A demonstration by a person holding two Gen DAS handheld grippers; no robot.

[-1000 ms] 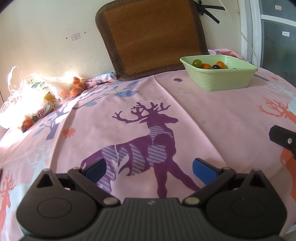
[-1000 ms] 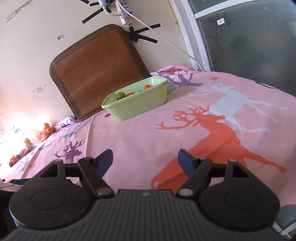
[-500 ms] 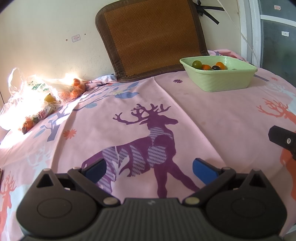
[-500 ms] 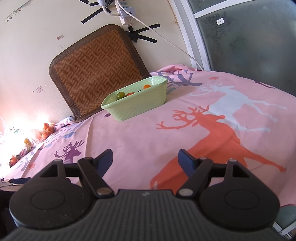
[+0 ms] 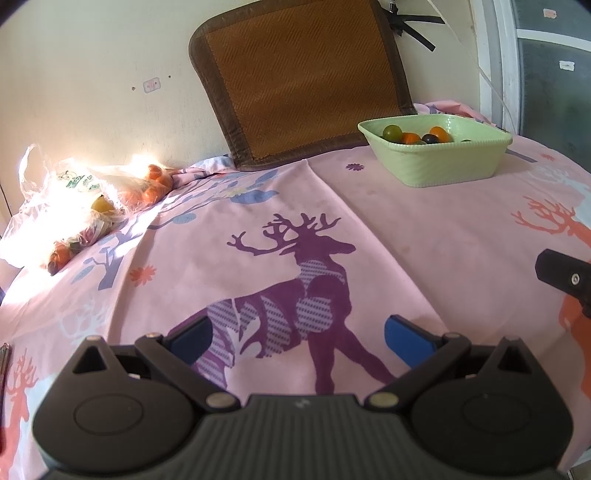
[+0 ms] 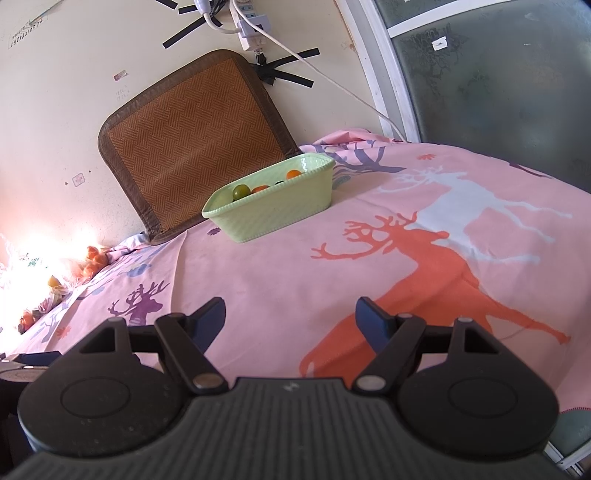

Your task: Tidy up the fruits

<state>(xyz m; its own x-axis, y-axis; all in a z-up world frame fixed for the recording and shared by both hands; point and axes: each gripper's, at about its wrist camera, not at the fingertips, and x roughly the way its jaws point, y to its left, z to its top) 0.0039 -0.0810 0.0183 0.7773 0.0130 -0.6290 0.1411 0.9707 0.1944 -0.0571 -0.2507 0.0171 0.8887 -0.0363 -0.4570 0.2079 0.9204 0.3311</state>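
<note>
Pink deer-print cloth [image 5: 424, 229] carries a green fruit basket [image 5: 443, 166]; both tools, left [image 5: 299, 338] and right [image 6: 290, 319], gape wide, empty.

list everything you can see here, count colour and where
bowl: one, pale green, far right on the cloth
fruit in bowl: at least four seen, green, orange, dark
bag: one, clear plastic, far left in glare, holds orange and yellow fruit; count unclear
cloth: one, pink with deer print, covers the surface
mat: one, brown woven, leaning on the wall behind the bowl
power strip: one, white, on the wall
left gripper: open, empty
right gripper: open, empty
</note>
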